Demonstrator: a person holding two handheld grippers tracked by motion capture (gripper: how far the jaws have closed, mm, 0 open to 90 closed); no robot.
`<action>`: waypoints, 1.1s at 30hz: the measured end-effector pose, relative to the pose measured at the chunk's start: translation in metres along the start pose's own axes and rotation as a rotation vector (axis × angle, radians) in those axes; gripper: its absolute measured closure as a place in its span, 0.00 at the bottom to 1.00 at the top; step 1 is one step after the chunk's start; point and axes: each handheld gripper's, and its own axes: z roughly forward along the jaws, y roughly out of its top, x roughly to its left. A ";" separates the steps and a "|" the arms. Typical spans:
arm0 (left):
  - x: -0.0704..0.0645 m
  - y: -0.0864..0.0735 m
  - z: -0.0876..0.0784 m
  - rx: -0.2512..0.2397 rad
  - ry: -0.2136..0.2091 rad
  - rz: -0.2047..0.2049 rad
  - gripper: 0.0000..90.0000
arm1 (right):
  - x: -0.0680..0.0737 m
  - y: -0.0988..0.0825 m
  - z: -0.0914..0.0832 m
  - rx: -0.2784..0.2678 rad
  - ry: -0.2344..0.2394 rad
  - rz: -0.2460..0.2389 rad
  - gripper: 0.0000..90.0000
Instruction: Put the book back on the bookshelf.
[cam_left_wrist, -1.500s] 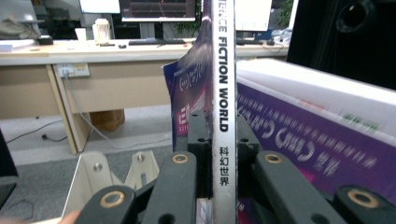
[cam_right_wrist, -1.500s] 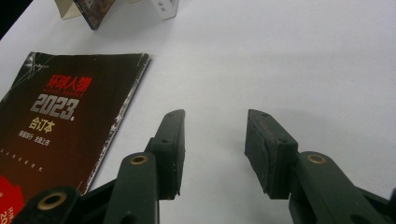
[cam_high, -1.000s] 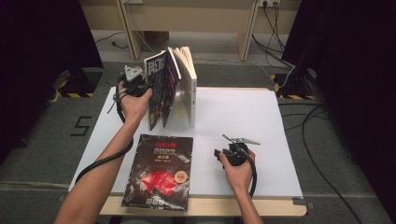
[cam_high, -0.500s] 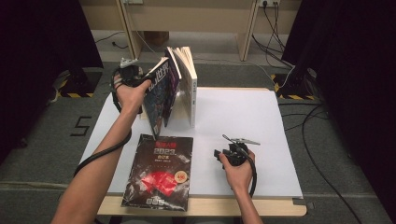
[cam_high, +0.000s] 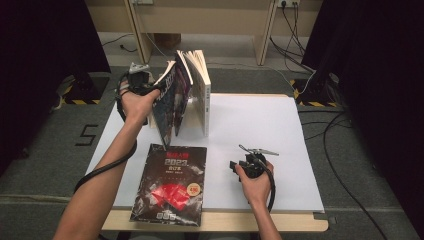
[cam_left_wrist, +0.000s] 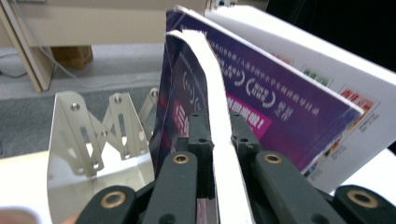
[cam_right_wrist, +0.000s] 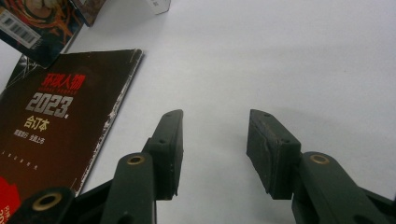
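Several books stand in a row at the back of the white table (cam_high: 260, 130). My left gripper (cam_high: 152, 90) grips the top edge of a dark-covered book (cam_high: 167, 112), which leans left out of the row. In the left gripper view its jaws (cam_left_wrist: 219, 135) have just been closing and press on the book's white page edge (cam_left_wrist: 205, 70). A purple-covered book (cam_left_wrist: 266, 93) and a white book (cam_left_wrist: 327, 60) stand behind it. My right gripper (cam_high: 234, 165) rests on the table, open and empty (cam_right_wrist: 215, 140).
A black and red magazine (cam_high: 172, 182) lies flat at the table's front edge, left of my right gripper, also in the right gripper view (cam_right_wrist: 56, 121). A metal bookend (cam_left_wrist: 93, 135) stands left of the books. Bare table surface (cam_right_wrist: 280, 56) stretches to the right.
My left hand has shifted slightly with the dark book, whose top now leans further left, away from the other books. The right gripper has stayed put.
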 end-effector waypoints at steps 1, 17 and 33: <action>0.000 0.001 -0.001 -0.019 0.011 0.014 0.91 | 0.000 0.000 0.000 -0.001 0.002 -0.002 0.63; 0.007 -0.010 0.024 -0.186 0.159 0.023 0.91 | -0.001 0.000 0.000 -0.003 0.000 -0.005 0.63; 0.004 -0.007 0.021 0.001 0.091 0.003 0.78 | -0.002 0.000 0.000 -0.005 0.000 -0.008 0.63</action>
